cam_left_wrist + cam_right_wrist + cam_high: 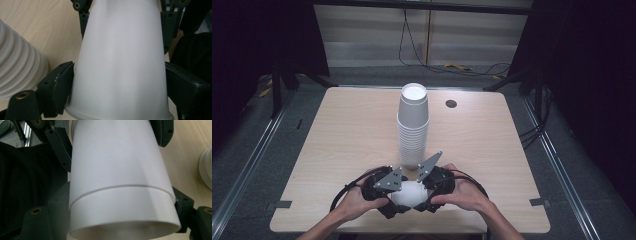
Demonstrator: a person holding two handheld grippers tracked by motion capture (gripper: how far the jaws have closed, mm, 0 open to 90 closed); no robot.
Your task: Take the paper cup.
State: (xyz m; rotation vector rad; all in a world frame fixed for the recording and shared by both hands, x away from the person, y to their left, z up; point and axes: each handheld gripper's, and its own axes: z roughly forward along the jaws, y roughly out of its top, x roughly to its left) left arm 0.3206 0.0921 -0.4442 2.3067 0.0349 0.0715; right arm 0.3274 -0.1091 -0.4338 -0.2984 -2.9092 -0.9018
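High view: both hands at the near edge of the bench point(337, 130), left gripper point(393, 196) and right gripper point(426, 192) facing each other with white paper cups point(408, 194) lying sideways between them. Each gripper has a grey plate on top and a black cable trailing back. A tall stack of white cups point(413, 125) stands upright just behind the grippers, mid-bench. A small dark round grommet point(451, 104) sits near the far right part of the bench.

Left gripper view: the held cups point(120, 60) run up the frame, closed narrow end at the bottom. Left gripper point(120, 87) has its black fingers point(58, 82) pressed against both sides of the cup wall, so it is gripping the cup. The other gripper's fingers flank the cup farther up. Ribbed side of the cup stack point(20, 72) at left, standing on the bench point(50, 30).

Right gripper view: held cups point(117, 170) seen from the open end, rim at the bottom. A step line across the wall shows one cup nested inside another. Right gripper point(122, 205) fingers point(183, 201) sit tight on either side of the outer cup, gripping it. Left gripper's fingers clasp the far part. Edge of the cup stack point(206, 167) at right, on the bench point(185, 152).
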